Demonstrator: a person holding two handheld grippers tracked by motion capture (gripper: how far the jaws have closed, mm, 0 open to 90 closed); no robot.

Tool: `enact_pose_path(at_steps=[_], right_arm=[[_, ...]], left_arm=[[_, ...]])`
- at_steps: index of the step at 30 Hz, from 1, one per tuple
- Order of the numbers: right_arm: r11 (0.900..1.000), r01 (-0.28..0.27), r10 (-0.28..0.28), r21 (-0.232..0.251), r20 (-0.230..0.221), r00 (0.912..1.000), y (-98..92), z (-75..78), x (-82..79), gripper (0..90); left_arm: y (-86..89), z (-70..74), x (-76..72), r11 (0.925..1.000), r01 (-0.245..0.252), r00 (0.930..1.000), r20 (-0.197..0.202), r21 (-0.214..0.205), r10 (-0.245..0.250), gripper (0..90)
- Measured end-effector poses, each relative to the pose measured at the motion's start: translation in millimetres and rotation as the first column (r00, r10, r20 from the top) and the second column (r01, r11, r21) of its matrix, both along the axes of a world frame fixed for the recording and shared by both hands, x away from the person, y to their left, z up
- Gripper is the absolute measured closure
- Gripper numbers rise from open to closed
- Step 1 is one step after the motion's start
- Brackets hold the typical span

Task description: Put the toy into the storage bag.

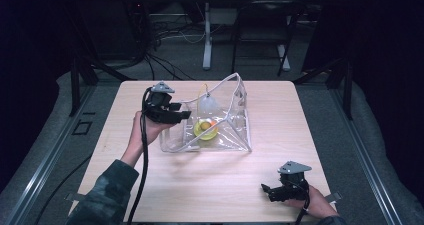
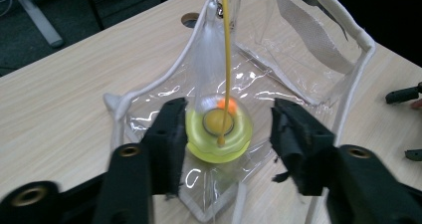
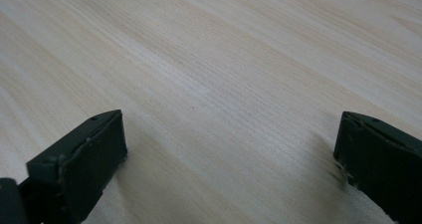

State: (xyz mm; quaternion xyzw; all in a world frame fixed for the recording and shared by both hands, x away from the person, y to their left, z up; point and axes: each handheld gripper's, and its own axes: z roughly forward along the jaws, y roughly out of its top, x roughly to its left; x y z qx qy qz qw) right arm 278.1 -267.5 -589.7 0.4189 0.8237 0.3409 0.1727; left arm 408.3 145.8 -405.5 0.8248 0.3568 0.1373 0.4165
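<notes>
Inside clear bag (image 1: 235, 130): yellow ring (image 1: 206, 129) (w/ cord)

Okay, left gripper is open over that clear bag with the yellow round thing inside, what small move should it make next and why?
Probably ease the left gripper forward and down. Its jaws stand open on either side of the yellow round thing in the clear bag without touching it. The right gripper rests open, low over the table, far off.

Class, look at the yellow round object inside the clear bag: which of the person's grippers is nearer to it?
Left. The left gripper sits at the clear bag, jaws open toward the yellow round object. The right gripper rests apart, near the table's front right corner.
</notes>
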Motion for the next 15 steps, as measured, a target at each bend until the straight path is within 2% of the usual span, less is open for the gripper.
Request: enact_pose_path(at_steps=[5, 7, 12, 15], right_arm=[[1.0, 0.001, -0.001, 0.001, 0.001, 1.0, 0.1, -0.1, 0.0, 0.0], [1.0, 0.002, -0.002, 0.001, 0.001, 1.0, 0.1, -0.1, 0.0, 0.0], [1.0, 0.001, -0.001, 0.0, 0.001, 1.0, 0.1, -0.1, 0.0, 0.0], [1.0, 0.001, -0.001, 0.0, 0.001, 1.0, 0.1, -0.1, 0.0, 0.0]], left_arm=[[15.5, 0.9, -16.1, 0.9998, -0.018, 0.9996, 0.021, 0.009, 0.018, 30.8], [19.4, 0.8, -19.8, 0.9997, -0.023, 0.9994, 0.024, 0.012, 0.023, 28.9], [32.7, -3.4, -31.1, 0.997, -0.06, 0.9977, 0.033, 0.049, 0.059, 16.4], [41.3, -8.0, -36.9, 0.9953, -0.079, 0.9966, 0.029, 0.056, 0.077, 14.8]])
